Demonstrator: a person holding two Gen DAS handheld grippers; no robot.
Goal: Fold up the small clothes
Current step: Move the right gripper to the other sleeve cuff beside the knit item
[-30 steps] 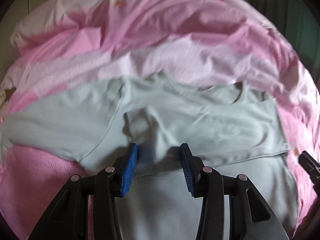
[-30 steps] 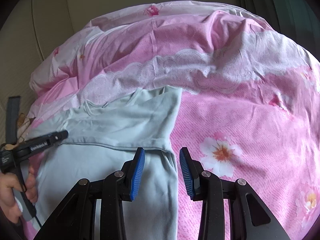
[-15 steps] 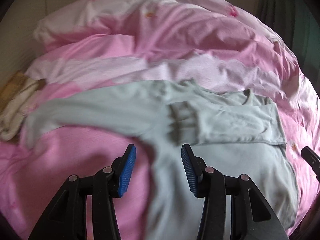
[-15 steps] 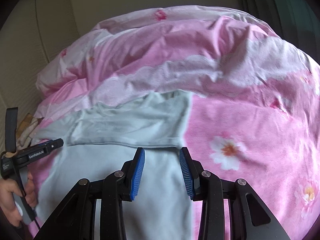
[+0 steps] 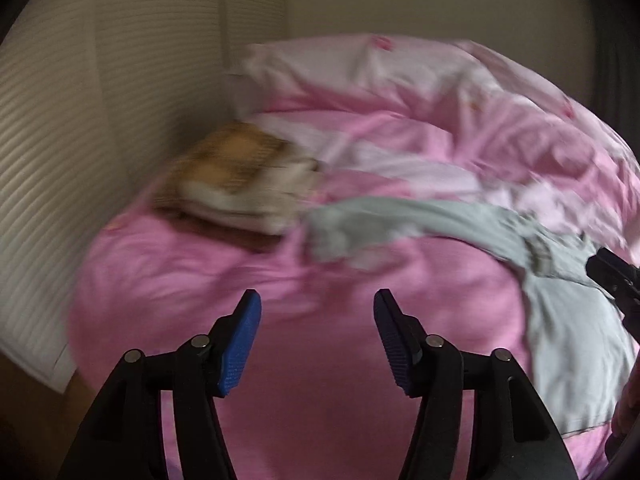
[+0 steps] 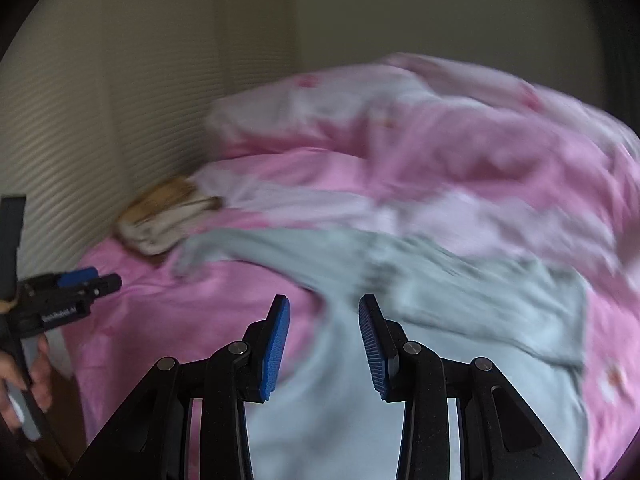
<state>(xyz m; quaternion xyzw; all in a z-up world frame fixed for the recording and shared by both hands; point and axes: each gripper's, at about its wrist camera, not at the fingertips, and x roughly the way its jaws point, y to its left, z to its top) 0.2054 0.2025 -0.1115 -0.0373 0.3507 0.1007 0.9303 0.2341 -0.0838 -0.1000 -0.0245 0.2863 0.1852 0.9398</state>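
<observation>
The pale green shirt [image 6: 460, 320] lies on the pink bed [image 5: 240, 280], one sleeve [image 5: 360, 224] stretched toward the folded pile [image 5: 240, 176]. The left gripper [image 5: 316, 336] is opening over bare bedding, fingers holding nothing. The right gripper [image 6: 322, 344], fingers spread and empty, hovers over the shirt. Risk: grabbing the sleeve carelessly could drag the shirt's folded half loose.

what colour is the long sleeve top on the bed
Pale grey-green top, plain; clearest in the right wrist view.
</observation>
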